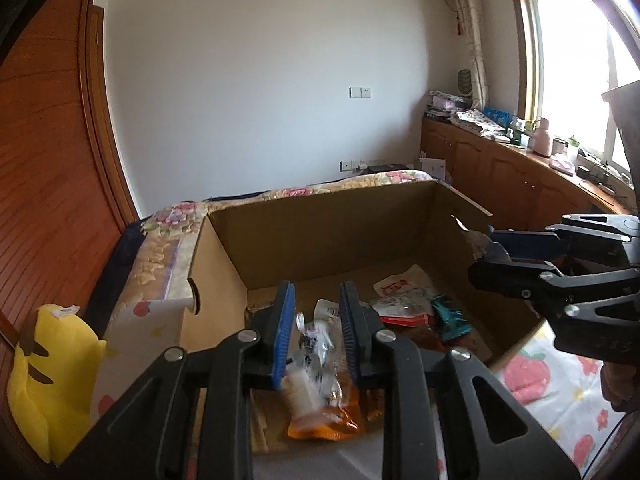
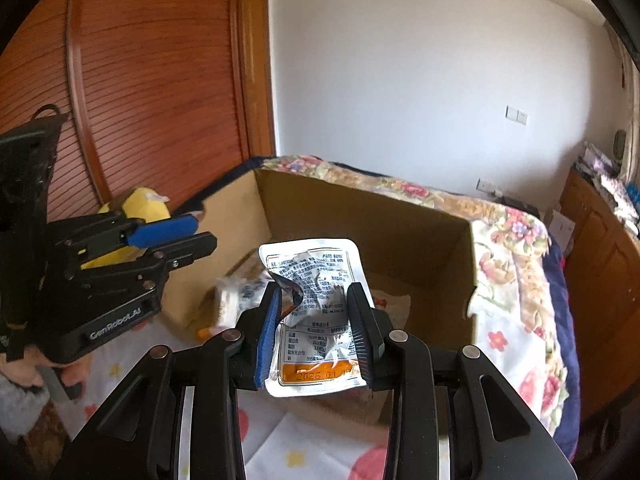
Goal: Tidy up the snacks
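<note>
An open cardboard box (image 1: pixel 320 236) stands on the bed and also shows in the right wrist view (image 2: pixel 400 232). Several snack packets lie in it, among them a red and white one (image 1: pixel 400 300) and a teal one (image 1: pixel 450 316). My left gripper (image 1: pixel 316 312) is open over the box's near edge; a clear and orange packet (image 1: pixel 316 384) is blurred between and below its fingers, apart from the pads. My right gripper (image 2: pixel 316 312) is shut on a white and orange snack packet (image 2: pixel 316 312) above the box's near side. It also appears in the left wrist view (image 1: pixel 492 256).
A yellow plush toy (image 1: pixel 48 376) lies left of the box by the wooden wardrobe (image 1: pixel 48 184). The bed has a strawberry-print sheet (image 1: pixel 560 400) and a floral quilt (image 2: pixel 512 248). A cluttered wooden cabinet (image 1: pixel 520 172) runs under the window at right.
</note>
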A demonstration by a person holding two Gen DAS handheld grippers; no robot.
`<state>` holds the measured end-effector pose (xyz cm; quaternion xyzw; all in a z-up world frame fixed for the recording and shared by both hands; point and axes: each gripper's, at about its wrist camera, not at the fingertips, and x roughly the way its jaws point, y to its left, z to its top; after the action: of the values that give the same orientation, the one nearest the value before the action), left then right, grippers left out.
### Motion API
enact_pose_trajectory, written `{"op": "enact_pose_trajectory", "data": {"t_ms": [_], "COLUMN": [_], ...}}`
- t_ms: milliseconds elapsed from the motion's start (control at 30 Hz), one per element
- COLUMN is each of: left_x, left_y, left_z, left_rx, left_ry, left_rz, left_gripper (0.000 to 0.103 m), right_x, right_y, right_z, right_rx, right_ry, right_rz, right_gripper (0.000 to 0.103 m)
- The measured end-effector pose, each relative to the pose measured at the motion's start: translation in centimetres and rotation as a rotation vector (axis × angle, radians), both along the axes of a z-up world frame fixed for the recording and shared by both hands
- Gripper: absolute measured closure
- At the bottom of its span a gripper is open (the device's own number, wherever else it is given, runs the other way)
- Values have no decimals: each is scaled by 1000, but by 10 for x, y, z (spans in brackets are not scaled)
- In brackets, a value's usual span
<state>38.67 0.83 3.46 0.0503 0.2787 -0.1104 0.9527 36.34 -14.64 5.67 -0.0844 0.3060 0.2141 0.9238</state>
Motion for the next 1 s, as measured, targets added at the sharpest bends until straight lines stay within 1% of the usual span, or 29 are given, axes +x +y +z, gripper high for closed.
{"op": "enact_pose_trajectory", "data": {"t_ms": [67,167,333,367,500,533,700,1000], "left_x": [6,10,9,8,-1,-7,-33,-108], "left_y": [0,4,7,8,9,9,10,7], "left_z": [-6,-8,-5,-5,-1,0,8,19], "left_rx": [5,-9,-17,-15,-8,-8,-6,3], "left_ry": [7,17,18,17,13,13,-3,-37], "left_rz": [4,7,7,9,12,14,24,34], "left_gripper": [85,84,78,76,75,75,75,74], "right_x": [11,23,31,32,25,22,-2,-83], "right_y": [1,2,5,5,4,4,-5,-22], "right_z": [-9,-19,-28,-29,-29,-28,-19,-4], "right_rx": [-4,-8,-13,-14,-2,-2,32,44], "right_ry": [11,33,49,51,46,44,29,-18], "right_rz": [-11,-28,-32,-36,-40,-38,-60,-117], "right_gripper": [70,70,67,64,54,52,52,52]}}
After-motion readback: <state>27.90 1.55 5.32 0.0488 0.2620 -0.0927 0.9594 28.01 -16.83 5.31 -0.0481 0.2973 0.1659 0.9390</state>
